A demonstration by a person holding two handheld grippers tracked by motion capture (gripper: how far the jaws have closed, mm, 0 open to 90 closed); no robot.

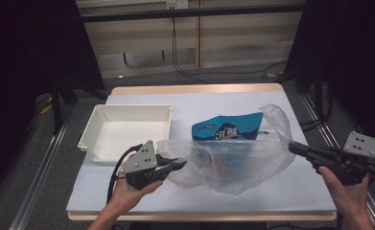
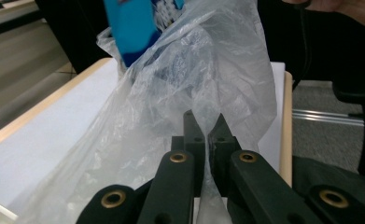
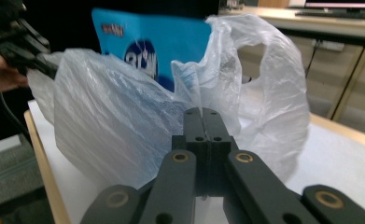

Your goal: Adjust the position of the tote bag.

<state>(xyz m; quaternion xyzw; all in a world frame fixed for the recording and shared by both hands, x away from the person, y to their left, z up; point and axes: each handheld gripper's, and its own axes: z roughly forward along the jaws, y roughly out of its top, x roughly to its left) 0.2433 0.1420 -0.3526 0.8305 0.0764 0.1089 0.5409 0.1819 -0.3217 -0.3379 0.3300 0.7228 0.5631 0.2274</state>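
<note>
The thin clear plastic bag (image 1: 238, 158) lies mid-table right of the white plastic tray (image 1: 127, 125), a blue snack pouch (image 1: 228, 128) inside it. It's limp and slippery, so I judge bunched edges grip best. My left gripper (image 1: 179, 164) pinches its film; my right gripper (image 1: 293, 146), jaws pressed together, sits at its other edge.

Left gripper (image 1: 178, 164): black body topped by a grey three-cornered plate with small dark screw holes; a black cable loops from its rear. Right gripper (image 1: 294, 146): same black build, with a grey plate carrying several dark holes. In both gripper views, each gripper has two flat black jaws with tapered tips, mounted on thick black link arms with brass-coloured pivot bushings and small recessed screws. The person's left hand (image 1: 127, 191) and right hand (image 1: 341, 184) are bare, with no sleeves visible.
</note>
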